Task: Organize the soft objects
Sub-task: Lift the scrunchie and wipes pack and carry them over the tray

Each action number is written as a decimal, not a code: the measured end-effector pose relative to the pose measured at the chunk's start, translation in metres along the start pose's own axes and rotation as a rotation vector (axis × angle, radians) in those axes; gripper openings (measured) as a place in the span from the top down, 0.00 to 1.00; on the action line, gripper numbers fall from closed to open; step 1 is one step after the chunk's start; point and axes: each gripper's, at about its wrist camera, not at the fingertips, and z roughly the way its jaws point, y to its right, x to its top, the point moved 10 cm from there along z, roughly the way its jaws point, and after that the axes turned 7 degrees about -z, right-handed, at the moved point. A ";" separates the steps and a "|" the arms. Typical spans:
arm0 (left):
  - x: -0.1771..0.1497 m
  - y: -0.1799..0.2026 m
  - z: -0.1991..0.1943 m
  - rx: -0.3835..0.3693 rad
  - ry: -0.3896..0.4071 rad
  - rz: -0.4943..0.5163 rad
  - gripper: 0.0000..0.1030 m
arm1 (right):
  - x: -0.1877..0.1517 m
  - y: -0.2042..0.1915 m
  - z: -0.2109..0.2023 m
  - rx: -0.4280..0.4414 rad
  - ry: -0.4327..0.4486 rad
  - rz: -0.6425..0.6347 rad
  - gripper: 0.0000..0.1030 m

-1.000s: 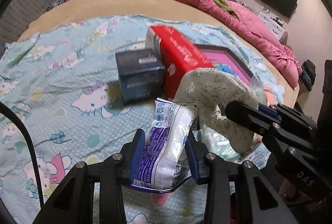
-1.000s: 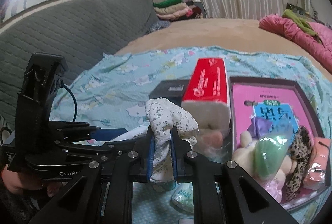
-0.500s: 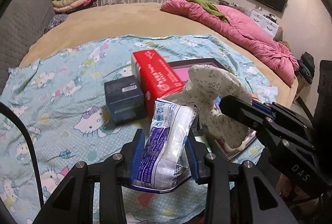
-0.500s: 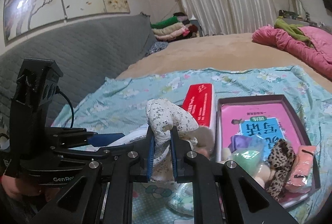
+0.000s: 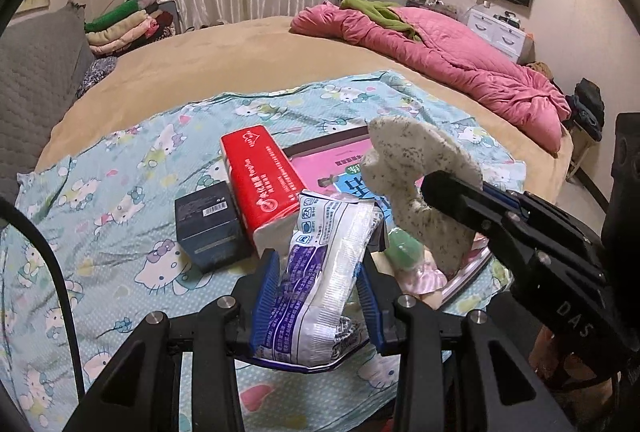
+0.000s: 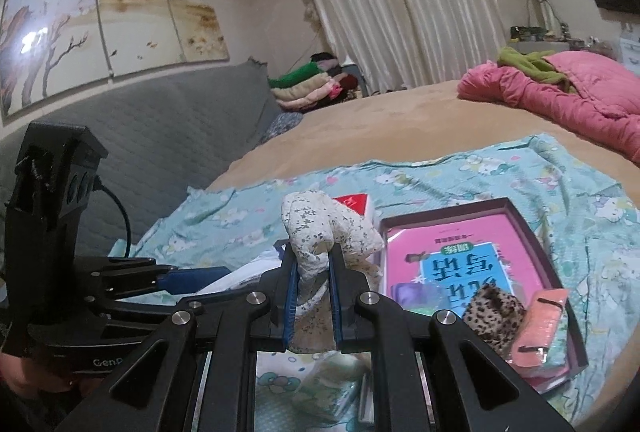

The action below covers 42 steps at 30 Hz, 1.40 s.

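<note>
My left gripper (image 5: pixel 317 266) is shut on a white and purple plastic pack (image 5: pixel 316 296), held upright above the Hello Kitty sheet (image 5: pixel 120 192). Beside it on the right, my right gripper (image 6: pixel 312 262) is shut on a white speckled cloth piece (image 6: pixel 320 220), whose puffy top sticks up past the pads. That cloth (image 5: pixel 416 172) also shows in the left wrist view. Below lie a red tissue pack (image 5: pixel 260 180), a dark blue box (image 5: pixel 208 224) and a purple-rimmed tray (image 6: pixel 532 232) holding a pink book, a leopard-print scrunchie (image 6: pixel 494 308) and a pink pouch (image 6: pixel 540 328).
A small greenish packet (image 6: pixel 324 388) lies on the sheet under my right gripper. A pink quilt (image 5: pixel 440 48) is heaped at the far right of the bed. Folded clothes (image 5: pixel 120 28) are stacked by the curtain. A grey padded headboard (image 6: pixel 160 136) runs along the left.
Both grippers have risen and drawn back with their loads, so the red pack, blue box and tray look smaller and lower. Neither grip has changed.
</note>
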 end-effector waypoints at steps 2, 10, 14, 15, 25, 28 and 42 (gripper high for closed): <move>0.003 0.005 0.001 -0.004 0.001 0.000 0.62 | 0.002 0.009 -0.006 -0.014 0.013 0.016 0.87; 0.010 0.031 0.011 -0.042 -0.010 0.013 0.62 | 0.005 0.056 -0.024 -0.104 0.038 0.085 0.87; 0.009 0.044 0.022 -0.058 -0.026 0.026 0.62 | 0.003 0.088 -0.034 -0.181 0.043 0.125 0.87; 0.008 0.048 0.025 -0.061 -0.034 0.030 0.62 | 0.002 0.094 -0.035 -0.191 0.043 0.136 0.87; -0.008 0.100 0.059 -0.096 -0.099 0.102 0.62 | -0.015 0.139 -0.041 -0.277 0.023 0.215 0.87; -0.015 0.111 0.074 -0.100 -0.119 0.119 0.62 | -0.018 0.145 -0.042 -0.282 0.019 0.228 0.87; -0.007 0.111 0.126 -0.046 -0.157 0.145 0.62 | -0.037 0.158 -0.025 -0.322 -0.057 0.207 0.87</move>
